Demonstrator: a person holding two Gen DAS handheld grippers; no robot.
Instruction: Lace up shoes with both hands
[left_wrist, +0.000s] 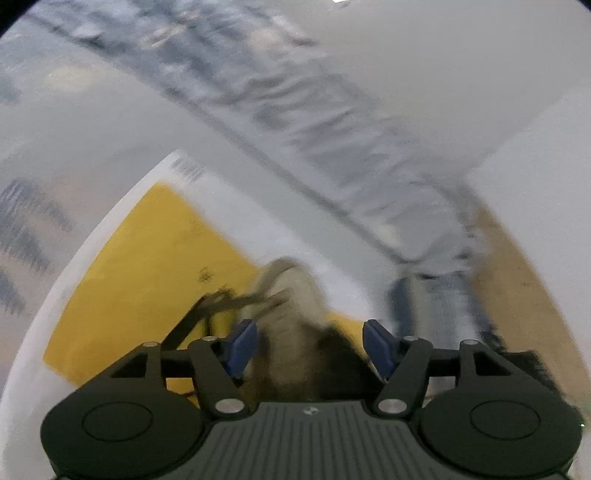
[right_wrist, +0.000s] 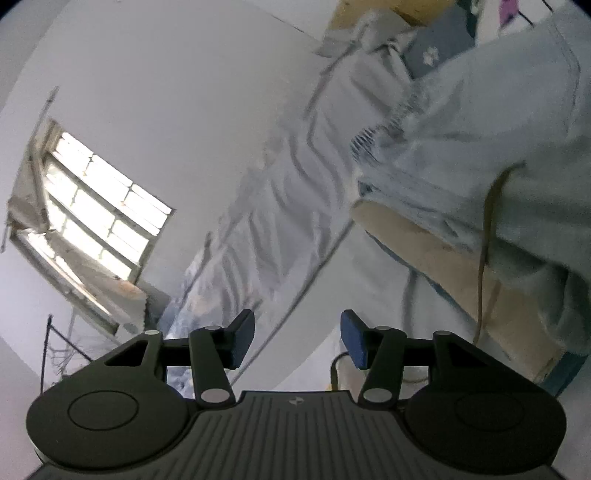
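With the left gripper (left_wrist: 308, 345) spread wide over the blurred shoe (left_wrist: 295, 317) on the yellow mat (left_wrist: 147, 266), laces (left_wrist: 221, 301) loose, and the right gripper (right_wrist: 297, 338) also spread, pointing at the window (right_wrist: 99, 206), a hurried grab could miss the laces.

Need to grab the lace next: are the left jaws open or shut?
Open: the left gripper shows its blue pads wide apart, with the blurred shoe between them, ungripped.

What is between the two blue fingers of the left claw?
In the left wrist view, the blurred beige shoe lies in the gap of the open left claw, its dark laces trailing left over the yellow mat.
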